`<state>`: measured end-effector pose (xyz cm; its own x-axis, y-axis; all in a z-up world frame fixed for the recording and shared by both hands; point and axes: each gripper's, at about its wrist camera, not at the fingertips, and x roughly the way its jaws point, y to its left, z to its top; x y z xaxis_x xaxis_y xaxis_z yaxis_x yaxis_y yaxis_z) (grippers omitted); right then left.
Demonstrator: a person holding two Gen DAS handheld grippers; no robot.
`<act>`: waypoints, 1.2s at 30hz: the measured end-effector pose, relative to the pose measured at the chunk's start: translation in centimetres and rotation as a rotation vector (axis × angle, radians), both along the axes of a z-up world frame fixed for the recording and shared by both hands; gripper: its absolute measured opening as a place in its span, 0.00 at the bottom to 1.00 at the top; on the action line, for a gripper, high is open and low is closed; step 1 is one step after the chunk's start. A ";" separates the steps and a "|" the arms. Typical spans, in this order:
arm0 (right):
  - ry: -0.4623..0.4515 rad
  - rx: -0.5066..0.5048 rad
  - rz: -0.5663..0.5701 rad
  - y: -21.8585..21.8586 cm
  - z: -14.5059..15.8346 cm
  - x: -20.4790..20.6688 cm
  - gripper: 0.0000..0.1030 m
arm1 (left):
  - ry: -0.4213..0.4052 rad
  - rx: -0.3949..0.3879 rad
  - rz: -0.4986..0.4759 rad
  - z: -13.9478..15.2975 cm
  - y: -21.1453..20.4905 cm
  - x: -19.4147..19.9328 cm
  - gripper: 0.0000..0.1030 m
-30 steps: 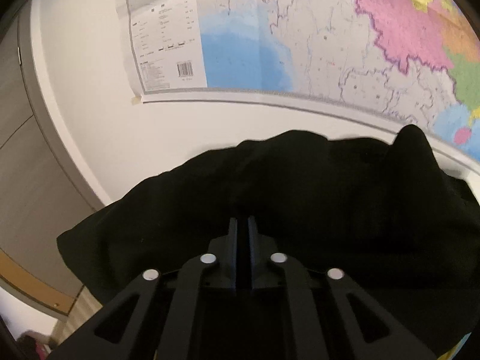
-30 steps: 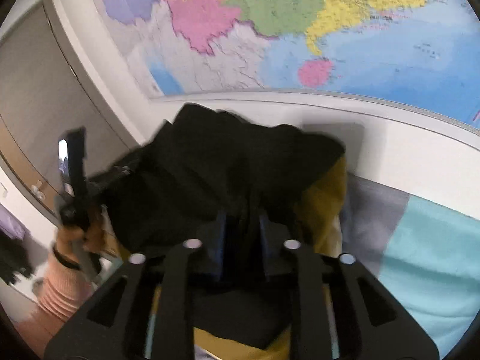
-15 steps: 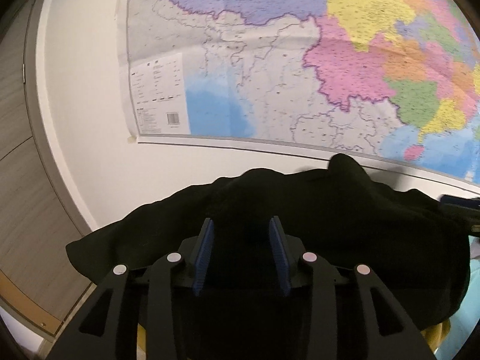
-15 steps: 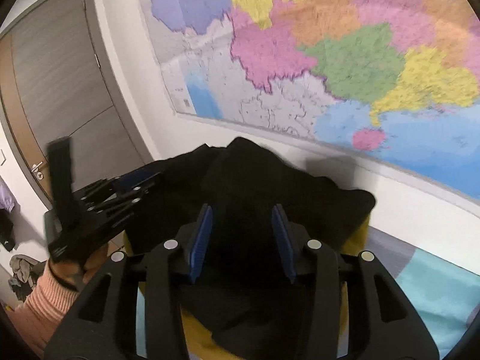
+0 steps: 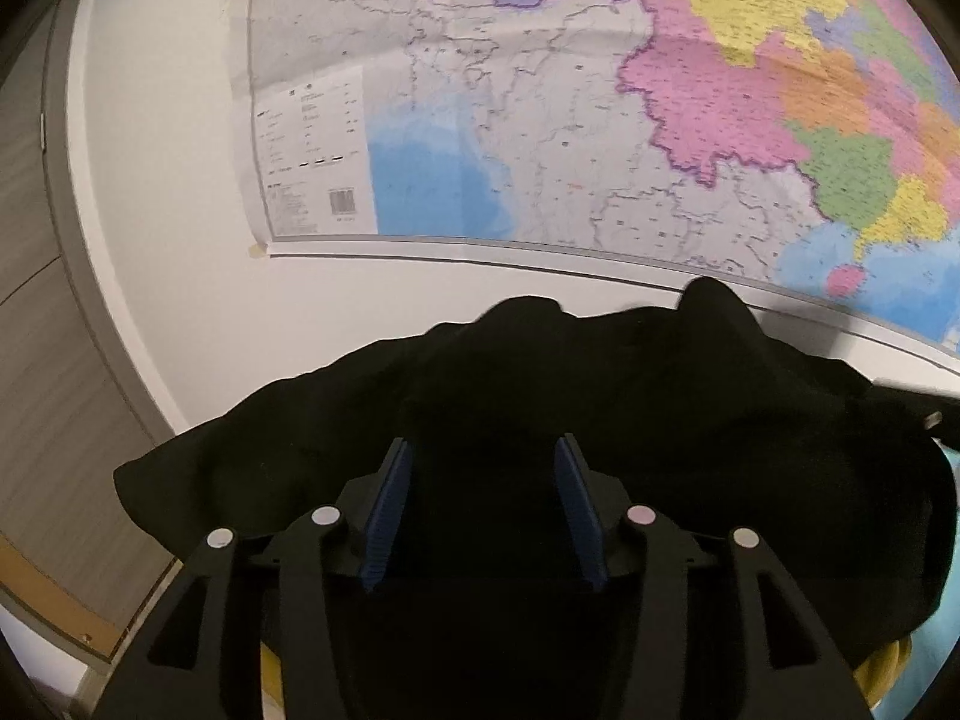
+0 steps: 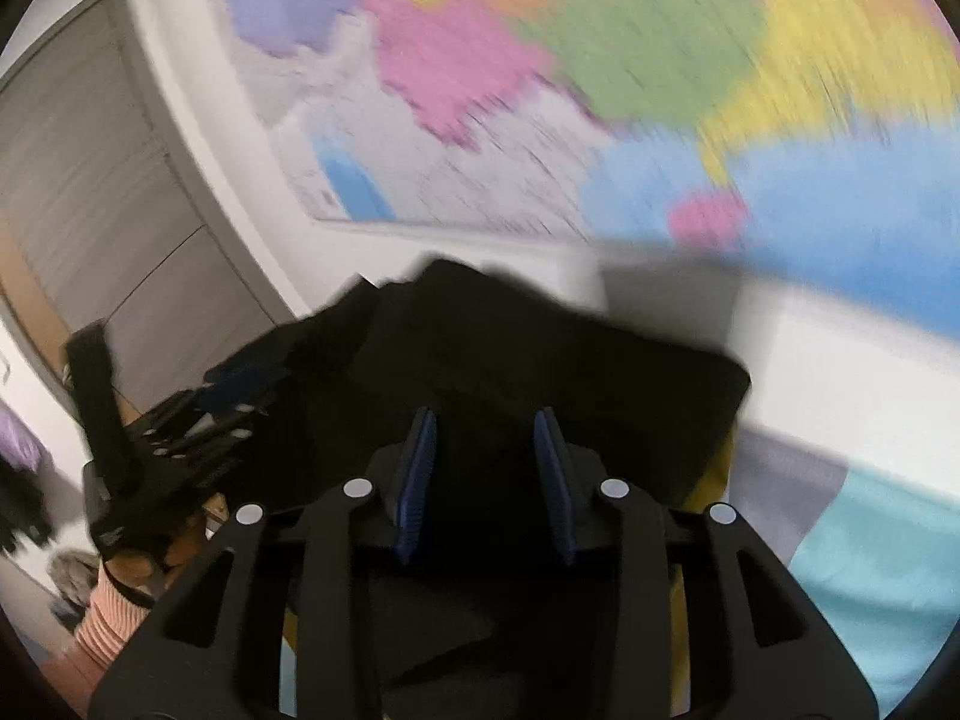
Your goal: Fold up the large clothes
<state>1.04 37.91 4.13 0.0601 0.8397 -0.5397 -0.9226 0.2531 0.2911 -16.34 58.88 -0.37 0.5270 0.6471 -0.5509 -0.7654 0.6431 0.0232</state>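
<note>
A black garment (image 5: 660, 396) lies bunched against the white wall, over a yellow cloth (image 5: 882, 672). My left gripper (image 5: 480, 444) hovers at its near edge with its jaws opening. The blue pads (image 5: 387, 510) stand apart and the dark cloth shows in the gap without being pressed. In the right wrist view the same garment (image 6: 540, 348) fills the middle. My right gripper (image 6: 483, 414) is over it with its jaws closing, pads still apart and bare. The left gripper (image 6: 240, 402) shows blurred at the garment's left side, held by a hand in a pink striped sleeve (image 6: 114, 618).
A large coloured map (image 5: 540, 150) hangs on the wall behind the garment. A grey door (image 6: 90, 180) stands at the left. Grey and teal bedding (image 6: 870, 570) spreads to the right of the yellow cloth (image 6: 714, 480).
The left jaws went from shut to wide apart. The right jaws widened from a narrow gap. Both cameras tilted up, so the garment sits lower and more map shows.
</note>
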 end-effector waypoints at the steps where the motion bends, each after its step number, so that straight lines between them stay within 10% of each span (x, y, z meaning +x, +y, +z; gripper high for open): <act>1: -0.016 0.015 0.019 0.4 0.7 -0.6 0.34 | -0.001 -0.004 0.004 0.1 0.2 0.1 0.46; 8: -0.068 -0.074 0.096 7.5 1.1 -2.5 0.31 | 0.031 -0.013 0.046 -0.1 2.1 0.7 0.48; 11: 0.052 -0.209 -0.004 10.0 -1.9 0.9 0.31 | 0.069 -0.017 0.045 -0.5 3.2 0.8 0.48; 14: 0.161 -0.178 -0.029 8.6 -2.8 2.7 0.31 | 0.087 -0.041 0.085 -1.3 4.6 0.3 0.48; 24: -0.013 -0.014 0.038 -1.7 0.5 0.4 0.43 | -0.041 -0.005 0.093 -0.2 4.9 -6.1 0.55; 36: 0.011 -0.061 0.097 -6.7 -3.8 -0.8 0.45 | 0.034 -0.095 0.213 -2.9 8.1 -7.3 0.55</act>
<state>0.24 31.23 0.34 -0.0262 0.8070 -0.5900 -0.9407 0.1798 0.2878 -23.64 67.03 -3.22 0.3639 0.6864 -0.6297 -0.8841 0.4673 -0.0015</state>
